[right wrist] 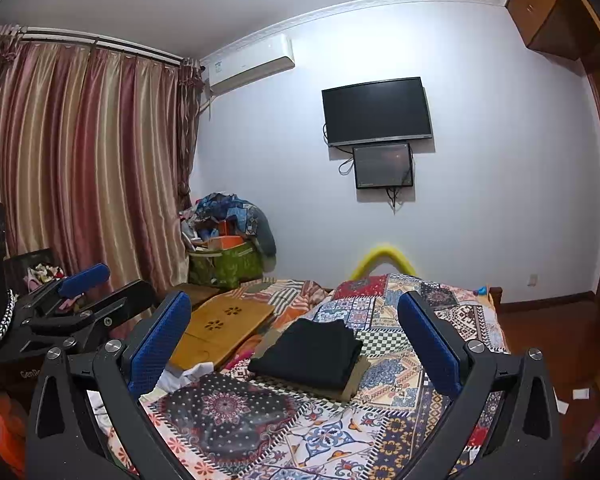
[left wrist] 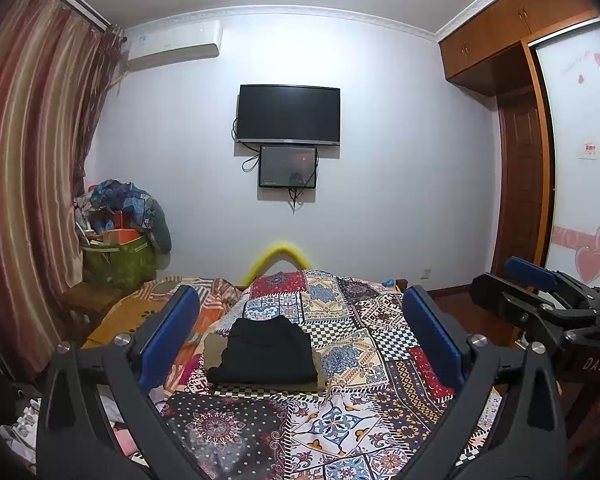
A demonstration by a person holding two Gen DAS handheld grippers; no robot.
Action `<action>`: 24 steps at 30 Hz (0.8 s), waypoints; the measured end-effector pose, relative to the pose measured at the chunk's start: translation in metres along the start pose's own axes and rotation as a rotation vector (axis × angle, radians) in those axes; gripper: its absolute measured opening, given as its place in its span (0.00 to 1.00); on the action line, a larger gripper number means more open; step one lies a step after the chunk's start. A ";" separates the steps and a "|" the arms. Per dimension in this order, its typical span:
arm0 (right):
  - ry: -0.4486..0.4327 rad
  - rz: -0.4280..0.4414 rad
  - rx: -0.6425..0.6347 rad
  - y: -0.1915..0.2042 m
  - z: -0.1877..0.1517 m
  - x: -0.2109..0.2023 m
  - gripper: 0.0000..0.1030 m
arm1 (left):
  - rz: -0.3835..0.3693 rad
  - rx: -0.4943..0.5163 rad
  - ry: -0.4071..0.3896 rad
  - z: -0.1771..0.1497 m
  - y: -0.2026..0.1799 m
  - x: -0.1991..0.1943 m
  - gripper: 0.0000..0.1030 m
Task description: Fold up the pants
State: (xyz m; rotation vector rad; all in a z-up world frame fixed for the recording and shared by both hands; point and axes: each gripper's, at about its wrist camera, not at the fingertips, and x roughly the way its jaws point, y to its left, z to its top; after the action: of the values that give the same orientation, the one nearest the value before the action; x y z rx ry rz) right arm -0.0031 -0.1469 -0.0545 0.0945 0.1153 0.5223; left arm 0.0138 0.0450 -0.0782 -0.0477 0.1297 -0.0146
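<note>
Currently, by label:

Pants [left wrist: 265, 354]: lying folded into a compact black bundle on the bed [left wrist: 380, 364], sitting on top of a tan folded item [right wrist: 354, 384], with rounded layers showing at the far edge and a thick fold at the near edge.

Left gripper [left wrist: 300, 340]: hovering above the bed with blue pads spread wide, holding nothing, framing the bundle from well apart.

Right gripper [right wrist: 296, 344]: likewise spread wide and empty, looking at the bundle from a slightly leftward angle; also showing at the right rim of the left wrist view.

Stage, as a judgement: looking finished or nearly so, with both tools standing off from the cloth.

Risk, loose layers: springing open, judging by the soft, thick stack; any brush from a lowered pad probably undoing the top fold.

Risk, stacked base: sliding off the tan item if pushed sideways, the bundle resting on cloth rather than on a firm surface.

Risk, bedding: snagging the patterned bedspread [right wrist: 332, 436] along with the pants when pinching low, dragging wrinkles under the stack.

Risk, uneven grip: lifting only the upper layer if closing on the near edge, leaving the rest trailing and unfolding.

Risk, clutter: catching the white cloth [right wrist: 188, 374] or the wooden board [right wrist: 220, 332] lying just left of the stack when swinging the left side inward.

Unclear: whether the far edge is lying square, hidden by the bundle's own height.
</note>
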 end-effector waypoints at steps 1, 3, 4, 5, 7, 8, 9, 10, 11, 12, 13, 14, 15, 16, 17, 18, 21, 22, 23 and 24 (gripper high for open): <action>-0.001 -0.001 0.000 0.000 0.000 0.000 1.00 | -0.002 -0.001 0.002 0.000 0.000 0.000 1.00; -0.002 -0.005 0.000 0.001 0.000 0.000 1.00 | -0.008 -0.005 0.007 -0.001 0.001 0.001 1.00; -0.002 -0.005 0.000 0.001 0.000 -0.001 1.00 | -0.010 -0.007 0.009 0.000 0.001 0.002 1.00; -0.003 -0.008 -0.001 0.001 0.001 -0.001 1.00 | -0.011 -0.008 0.010 0.000 0.001 0.002 1.00; -0.003 -0.011 -0.001 0.002 0.001 -0.001 1.00 | -0.014 -0.011 0.013 -0.002 0.001 0.002 1.00; -0.003 -0.012 -0.001 0.002 0.001 -0.001 1.00 | -0.016 -0.012 0.014 -0.002 0.002 0.002 1.00; -0.003 -0.014 0.000 0.002 0.001 -0.001 1.00 | -0.017 -0.013 0.014 -0.002 0.002 0.002 1.00; -0.003 -0.015 0.001 0.002 0.001 -0.001 1.00 | -0.016 -0.013 0.014 -0.002 0.002 0.003 1.00; -0.003 -0.017 0.002 0.002 0.001 -0.001 1.00 | -0.017 -0.012 0.015 -0.002 0.002 0.003 1.00; -0.002 -0.018 0.003 0.001 0.001 -0.001 1.00 | -0.018 -0.012 0.015 -0.002 0.002 0.003 1.00; -0.002 -0.019 0.005 0.001 0.001 -0.001 1.00 | -0.019 -0.013 0.015 -0.002 0.002 0.002 1.00; -0.002 -0.021 0.006 0.001 0.001 -0.001 1.00 | -0.020 -0.013 0.015 -0.001 0.003 0.003 1.00; -0.003 -0.023 0.006 0.001 0.001 -0.001 1.00 | -0.022 -0.013 0.015 -0.001 0.003 0.003 1.00; -0.003 -0.024 0.006 0.001 0.001 -0.001 1.00 | -0.025 -0.013 0.016 -0.001 0.004 0.003 1.00; -0.003 -0.025 0.006 0.001 0.001 -0.001 1.00 | -0.028 -0.012 0.018 -0.002 0.004 0.003 1.00; -0.003 -0.027 0.006 0.000 0.001 0.000 1.00 | -0.030 -0.010 0.020 -0.001 0.005 0.003 1.00; 0.000 -0.028 0.009 -0.001 0.001 0.000 1.00 | -0.033 -0.009 0.024 -0.002 0.004 0.004 1.00; -0.001 -0.028 0.008 -0.001 0.001 0.000 1.00 | -0.034 -0.010 0.025 -0.002 0.004 0.005 1.00; 0.000 -0.030 0.007 -0.001 0.002 0.000 1.00 | -0.036 -0.013 0.027 -0.002 0.004 0.006 1.00; 0.000 -0.030 0.007 -0.001 0.001 0.000 1.00 | -0.039 -0.015 0.029 -0.003 0.004 0.006 1.00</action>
State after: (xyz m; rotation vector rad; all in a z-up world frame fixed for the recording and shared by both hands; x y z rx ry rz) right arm -0.0020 -0.1478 -0.0537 0.0994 0.1182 0.4917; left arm 0.0195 0.0489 -0.0816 -0.0652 0.1581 -0.0528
